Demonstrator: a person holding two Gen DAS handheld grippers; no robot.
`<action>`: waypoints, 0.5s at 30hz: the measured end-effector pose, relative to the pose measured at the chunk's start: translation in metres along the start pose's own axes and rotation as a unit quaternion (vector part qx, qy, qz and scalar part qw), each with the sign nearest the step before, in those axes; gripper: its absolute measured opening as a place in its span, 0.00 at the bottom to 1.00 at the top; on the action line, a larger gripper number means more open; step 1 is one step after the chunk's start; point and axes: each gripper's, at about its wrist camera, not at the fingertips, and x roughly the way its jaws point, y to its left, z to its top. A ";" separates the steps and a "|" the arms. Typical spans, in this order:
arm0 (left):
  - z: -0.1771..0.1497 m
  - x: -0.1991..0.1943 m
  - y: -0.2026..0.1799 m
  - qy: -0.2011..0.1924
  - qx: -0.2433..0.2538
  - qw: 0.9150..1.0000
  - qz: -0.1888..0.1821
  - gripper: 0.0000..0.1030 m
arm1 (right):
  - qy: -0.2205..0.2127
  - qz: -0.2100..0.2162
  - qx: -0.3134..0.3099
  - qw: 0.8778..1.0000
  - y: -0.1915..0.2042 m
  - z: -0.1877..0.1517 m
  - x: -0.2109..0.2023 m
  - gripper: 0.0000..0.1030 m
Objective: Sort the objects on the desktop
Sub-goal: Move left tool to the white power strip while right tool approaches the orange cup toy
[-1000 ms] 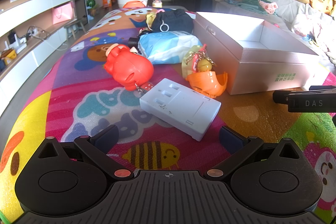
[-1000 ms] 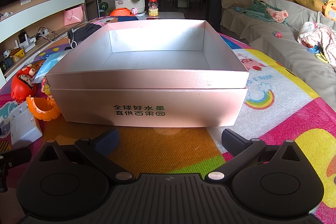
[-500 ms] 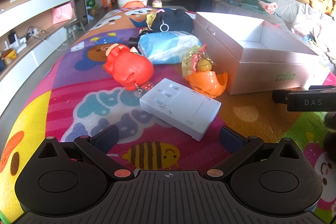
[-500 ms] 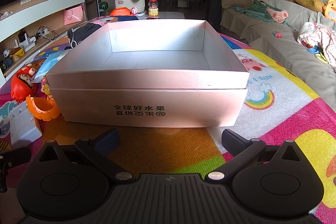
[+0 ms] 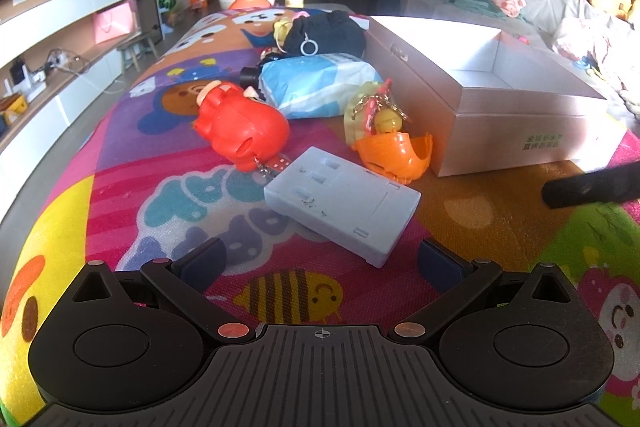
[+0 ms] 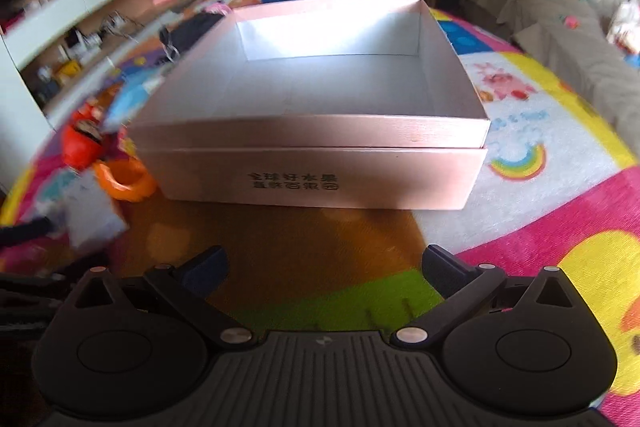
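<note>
At the bottom of the left wrist view, the left gripper (image 5: 320, 259) is spread wide and empty, just short of the pale grey rectangular plastic socket block (image 5: 342, 205) at centre frame. The right gripper (image 6: 324, 265) is likewise spread and empty. Beyond, upper right, sits the empty silver cardboard box (image 5: 500, 115). The block lies skewed, so the pads could catch a corner and spin it away.

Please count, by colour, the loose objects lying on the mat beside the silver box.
Red: 1, piggy bank
Orange: 1, broken shell
Pale grey: 1, socket adapter
Blue-white: 1, plastic bag
Black: 1, pouch
Yellow: 1, keychain bag
Total: 6
</note>
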 end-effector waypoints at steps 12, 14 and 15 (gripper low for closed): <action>-0.001 -0.004 0.006 -0.022 -0.009 0.999 -0.032 1.00 | -0.054 0.219 0.118 0.967 -0.003 0.000 -0.038 1.00; 0.000 -0.012 0.008 -0.059 -0.008 0.997 -0.043 1.00 | -0.080 0.168 0.090 0.978 0.009 0.001 -0.047 1.00; 0.002 -0.016 0.006 -0.081 0.006 0.996 -0.031 1.00 | -0.098 0.132 0.067 0.984 0.016 0.000 -0.051 1.00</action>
